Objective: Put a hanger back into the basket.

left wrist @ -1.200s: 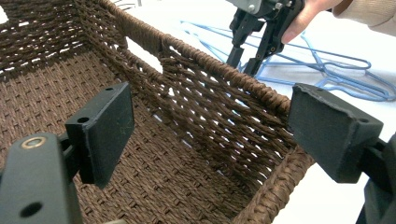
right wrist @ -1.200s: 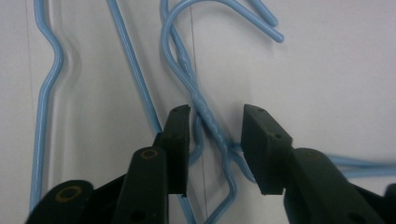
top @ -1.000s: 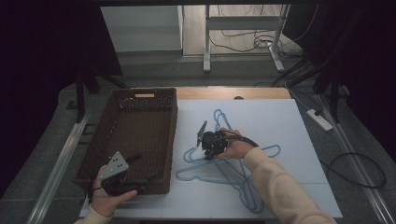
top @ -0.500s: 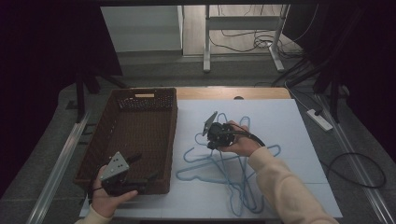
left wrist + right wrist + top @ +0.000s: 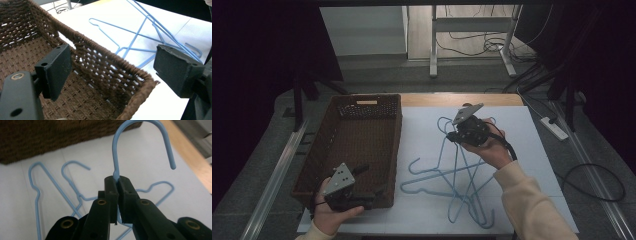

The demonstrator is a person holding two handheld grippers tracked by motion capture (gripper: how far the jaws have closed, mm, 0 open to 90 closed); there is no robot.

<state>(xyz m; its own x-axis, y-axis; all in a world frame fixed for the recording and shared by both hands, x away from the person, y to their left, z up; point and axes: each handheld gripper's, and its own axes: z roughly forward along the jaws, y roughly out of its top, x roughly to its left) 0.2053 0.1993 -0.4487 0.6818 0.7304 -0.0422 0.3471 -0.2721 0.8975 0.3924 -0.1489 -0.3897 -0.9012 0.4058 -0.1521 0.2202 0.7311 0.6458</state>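
Above the bench (image 5: 422,125) our right hand-held gripper (image 5: 117,182) clamps a blue hanger (image 5: 116,152); our left hand-held gripper (image 5: 110,67) gapes, empty, over the basket (image 5: 105,65).

Hanger (image 5: 117,157) neck hidden between fingers (image 5: 111,195)

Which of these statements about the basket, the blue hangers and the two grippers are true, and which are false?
1. The right gripper has its jaws shut on the neck of a blue hanger, just below the hook. True.
2. The left gripper is clamped on the rim of the basket. False: its jaws stand open on either side of the rim, not pressing it.
3. The other hangers lie on the white table beside the basket. True.
4. Several hangers lie inside the basket. False: the basket shows no hangers in it.
5. The basket is brown and woven. True.
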